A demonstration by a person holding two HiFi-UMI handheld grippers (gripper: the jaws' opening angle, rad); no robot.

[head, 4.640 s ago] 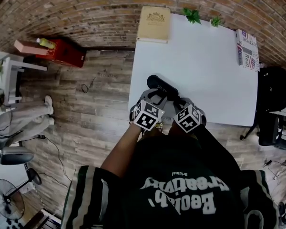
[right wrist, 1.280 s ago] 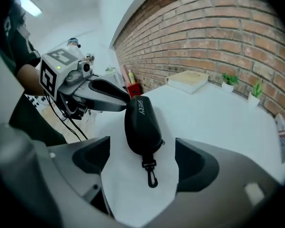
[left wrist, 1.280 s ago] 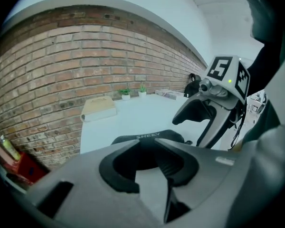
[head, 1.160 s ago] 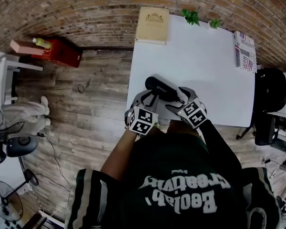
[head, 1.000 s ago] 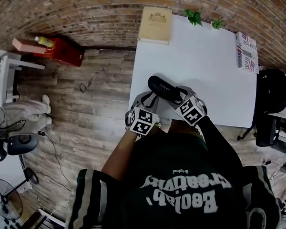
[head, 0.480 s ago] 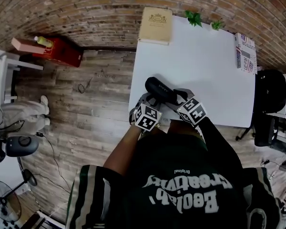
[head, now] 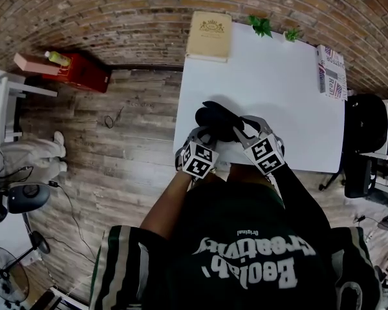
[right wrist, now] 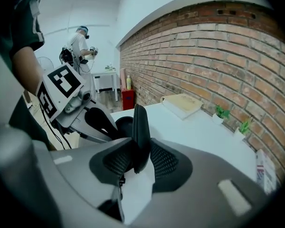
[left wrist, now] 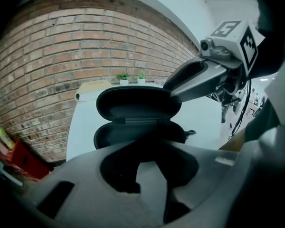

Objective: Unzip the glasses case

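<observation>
Head view: the glasses case (head: 218, 120) lies open near the front edge of the table (head: 278, 82).

Left gripper view: I read the left gripper (left wrist: 149, 164) clamped on the case's lower half.

Right gripper view: the right gripper (right wrist: 140, 156) has just been closing and now pinches the raised lid (right wrist: 141, 120).

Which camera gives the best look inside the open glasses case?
The left gripper view: the glasses case gapes toward it, both halves' lining visible. The right gripper view sees its lid edge-on; the head view, a small dark shape.
</observation>
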